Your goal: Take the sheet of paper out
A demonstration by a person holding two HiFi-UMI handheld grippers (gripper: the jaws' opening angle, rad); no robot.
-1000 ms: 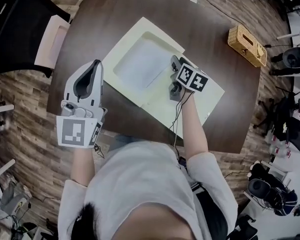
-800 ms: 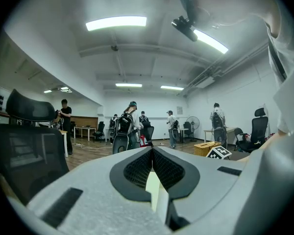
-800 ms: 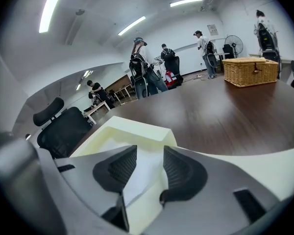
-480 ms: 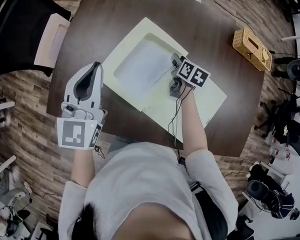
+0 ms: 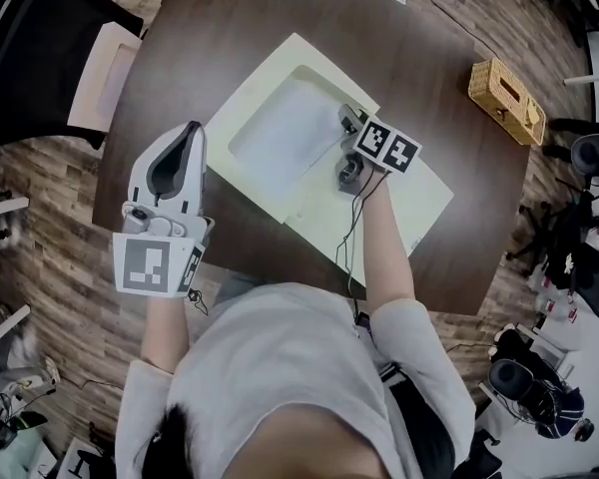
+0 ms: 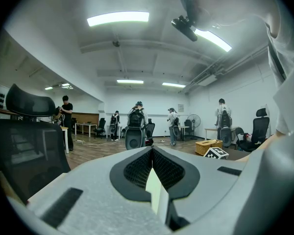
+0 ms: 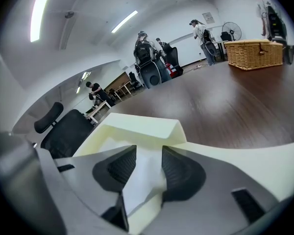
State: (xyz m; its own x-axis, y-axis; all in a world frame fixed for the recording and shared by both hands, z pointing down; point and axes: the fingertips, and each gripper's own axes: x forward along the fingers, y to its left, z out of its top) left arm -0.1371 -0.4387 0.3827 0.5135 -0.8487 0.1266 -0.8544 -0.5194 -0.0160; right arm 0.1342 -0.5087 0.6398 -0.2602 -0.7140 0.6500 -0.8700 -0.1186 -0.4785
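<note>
Right gripper (image 7: 149, 155) jaws just opened, wide apart; sheet of paper (image 5: 280, 133) between them in the box (image 5: 242, 108), unpinched. Left gripper (image 6: 151, 151) closed, empty. Risk: a shallow bite likely creased or dropped the flat sheet.

White paper (image 5: 280, 133) in cream tray (image 5: 220, 134) on dark-brown table (image 5: 230, 18).

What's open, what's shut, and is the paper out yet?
Cream case: open, lying flat on the table.
Sheet of paper: flat inside the case, not out yet.
Right hand-held gripper: jaws just opened wide; sheet shows between them, ungripped.
Left hand-held gripper: shut, away from the case.
</note>
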